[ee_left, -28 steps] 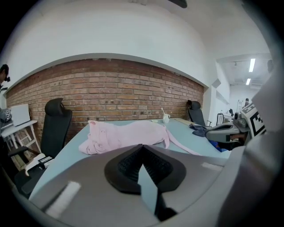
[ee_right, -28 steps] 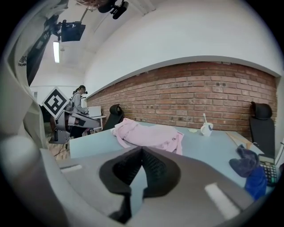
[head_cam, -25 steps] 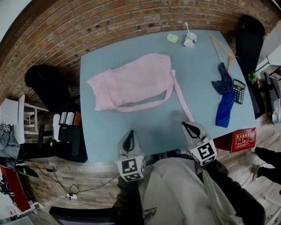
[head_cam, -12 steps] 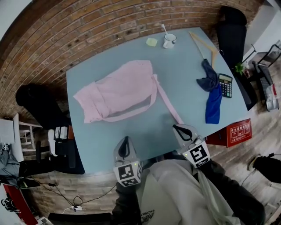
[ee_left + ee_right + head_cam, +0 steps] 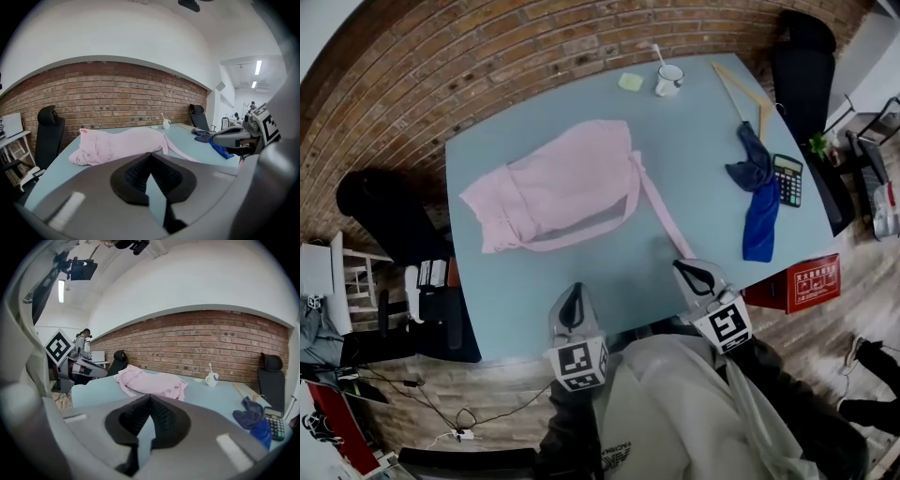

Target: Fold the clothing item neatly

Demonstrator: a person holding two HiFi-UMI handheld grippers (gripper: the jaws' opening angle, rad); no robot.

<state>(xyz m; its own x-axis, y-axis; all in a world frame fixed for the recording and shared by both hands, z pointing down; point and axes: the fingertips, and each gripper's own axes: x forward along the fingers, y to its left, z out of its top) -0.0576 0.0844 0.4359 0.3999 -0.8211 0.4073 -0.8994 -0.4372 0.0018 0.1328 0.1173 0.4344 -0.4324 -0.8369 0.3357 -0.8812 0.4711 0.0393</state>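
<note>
Pink garment (image 5: 562, 183) lies spread in a loose heap on the far half of the blue-grey table (image 5: 534, 281), ahead of both grippers and gripped by neither. The left gripper (image 5: 573, 298) hovers over the near edge of the table with its jaws pressed together and nothing between them; its own view shows the dark pads meeting at the tip (only bare tabletop shows beyond). The right gripper (image 5: 694, 275) sits at the same near edge, further right, jaws likewise closed tight and empty. A long pink strap (image 5: 661, 211) runs from the garment's right side down toward the person, and its end lies just beside the right gripper's tip; whether the two touch I cannot tell. The left gripper is well apart from the cloth.

Seen from the left gripper view, the garment (image 5: 126, 140) is bunched thicker at its left end. From the right gripper view it (image 5: 150, 383) lies across the middle of the table.

Further out, on the table's right side, a blue cloth (image 5: 759, 202) trails beside a calculator (image 5: 788, 180), with a wooden hanger (image 5: 741, 94) just above them. At the far edge stand a white mug (image 5: 668, 81) (something thin sticks up out of it) and a small yellow pad (image 5: 630, 82). A black chair (image 5: 389, 206) stands off the table's left side, before the brick wall (image 5: 487, 56).
</note>
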